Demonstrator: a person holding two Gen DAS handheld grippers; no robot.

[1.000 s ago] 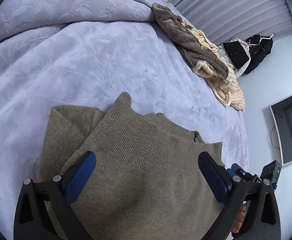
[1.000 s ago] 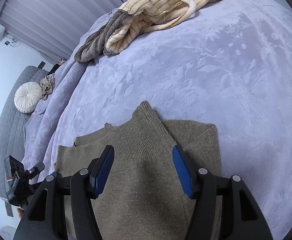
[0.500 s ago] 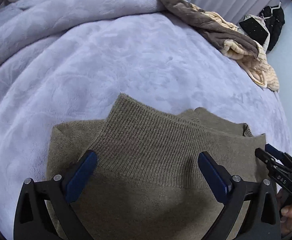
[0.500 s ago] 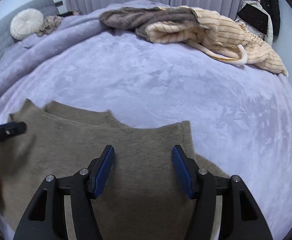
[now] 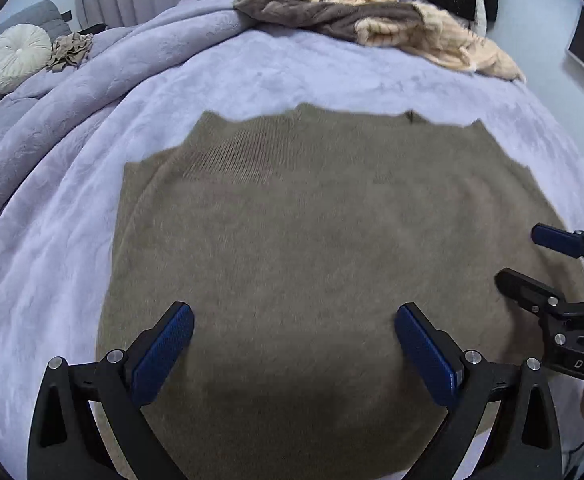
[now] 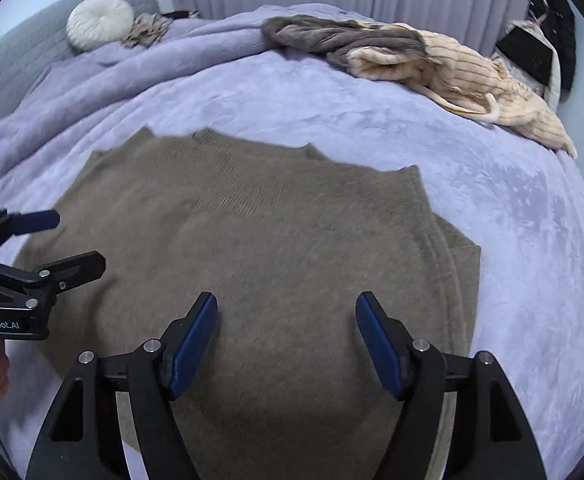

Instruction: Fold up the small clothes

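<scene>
An olive-brown knitted sweater [image 5: 311,240] lies folded flat on the lavender bed cover, its ribbed edge on the far side. It also shows in the right wrist view [image 6: 272,248]. My left gripper [image 5: 293,344] is open and empty, held just above the sweater's near part. My right gripper [image 6: 286,340] is open and empty above the sweater's near right part. Each gripper shows at the edge of the other's view: the right gripper [image 5: 531,264] at the sweater's right side, the left gripper [image 6: 64,240] at its left side.
The lavender bed cover [image 5: 252,72] is bunched in a ridge at the far left. A pile of grey and cream clothes [image 6: 411,60] lies at the far right of the bed. A round white cushion [image 6: 100,22] sits far left. Dark garments [image 6: 547,48] hang beyond the bed.
Both grippers have pulled back and swung round to face the far side of the bed, so the whole folded sweater now lies spread below them. Both stay open.
</scene>
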